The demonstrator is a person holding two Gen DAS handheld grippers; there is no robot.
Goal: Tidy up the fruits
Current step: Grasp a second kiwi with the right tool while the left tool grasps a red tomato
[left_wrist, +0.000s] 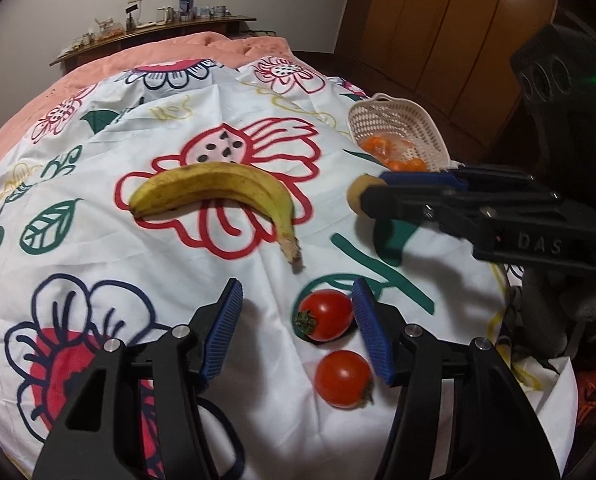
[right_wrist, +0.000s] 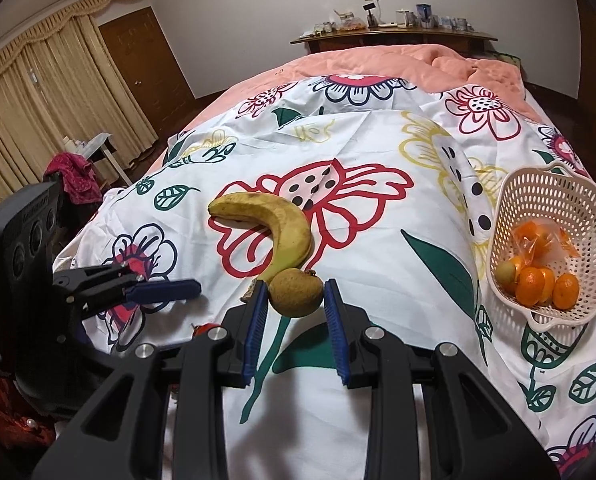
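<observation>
Right gripper clamped on brownish fruit, basket off right; left gripper open, upper tomato against right pad.

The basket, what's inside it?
Inside the basket are several oranges, a small greenish fruit and a crumpled clear bag. What lies beneath them is covered.

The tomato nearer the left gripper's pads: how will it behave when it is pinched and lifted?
The tomato looks round and glossy, so it may roll or slip on the cloth. Its thin skin could probably bruise under the ribbed pads of the left gripper.
</observation>
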